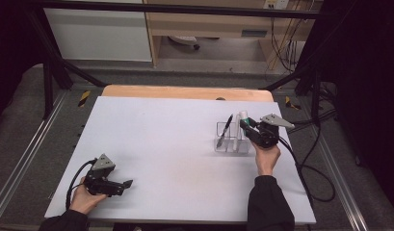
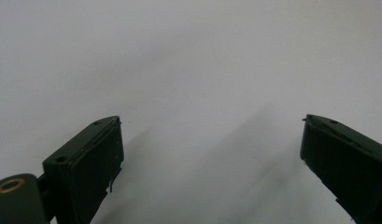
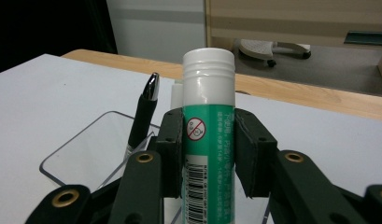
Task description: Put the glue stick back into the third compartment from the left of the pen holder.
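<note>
White table [image 1: 175, 144], wooden edge at the far side, grey floor beyond. Clear organiser [image 1: 228, 139] is placed far right on the table; a black pen [image 1: 225, 129] is stood leaning in its left part. Glue stick [image 3: 208, 135], green label, white cap, is held upright between the pads of the right gripper [image 1: 246, 126] at the organiser's right part. Left gripper [image 1: 128, 183] is rested near left, jaws wide, nothing between them.

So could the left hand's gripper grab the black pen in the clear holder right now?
Probably not from where it is. The left gripper sits near the table's front left with open jaws, while the black pen stands in the clear holder far across, beside the right gripper holding the glue stick.
</note>
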The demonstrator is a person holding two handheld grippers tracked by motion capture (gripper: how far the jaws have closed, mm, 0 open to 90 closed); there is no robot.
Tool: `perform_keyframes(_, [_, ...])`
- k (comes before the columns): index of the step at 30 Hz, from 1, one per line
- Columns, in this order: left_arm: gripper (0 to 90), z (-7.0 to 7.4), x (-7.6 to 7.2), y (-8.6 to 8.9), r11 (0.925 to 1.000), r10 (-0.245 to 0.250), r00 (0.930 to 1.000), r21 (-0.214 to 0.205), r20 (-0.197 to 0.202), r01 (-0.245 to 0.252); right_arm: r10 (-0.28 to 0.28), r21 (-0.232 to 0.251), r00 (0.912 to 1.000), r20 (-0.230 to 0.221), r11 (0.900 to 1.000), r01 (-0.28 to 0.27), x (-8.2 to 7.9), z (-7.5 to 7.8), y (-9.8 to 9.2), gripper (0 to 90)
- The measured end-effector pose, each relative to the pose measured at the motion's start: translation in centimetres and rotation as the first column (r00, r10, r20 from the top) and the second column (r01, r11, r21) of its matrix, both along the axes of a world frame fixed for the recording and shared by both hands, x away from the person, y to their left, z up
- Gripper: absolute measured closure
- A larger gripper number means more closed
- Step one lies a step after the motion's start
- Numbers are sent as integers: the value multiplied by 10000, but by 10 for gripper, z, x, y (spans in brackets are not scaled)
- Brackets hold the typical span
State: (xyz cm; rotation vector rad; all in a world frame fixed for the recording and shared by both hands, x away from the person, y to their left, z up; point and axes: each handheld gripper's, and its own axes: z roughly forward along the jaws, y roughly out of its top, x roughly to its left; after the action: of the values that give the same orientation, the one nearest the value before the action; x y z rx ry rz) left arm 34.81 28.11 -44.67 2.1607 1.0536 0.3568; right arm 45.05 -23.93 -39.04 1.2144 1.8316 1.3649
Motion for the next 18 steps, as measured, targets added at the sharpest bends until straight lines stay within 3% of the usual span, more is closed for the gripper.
perform_keyframes(12, [58, 0, 0, 0, 10000, 1, 10000, 7, 7, -1, -13, 25, 10000, 39, 10000, 12, -2, -14, -3, 660])
perform_keyframes(18, [58, 0, 0, 0, 10000, -15, 10000, 12, -1, 15, -1, -276, 10000, -51, 9996, -1, -4, -19, -2, 659])
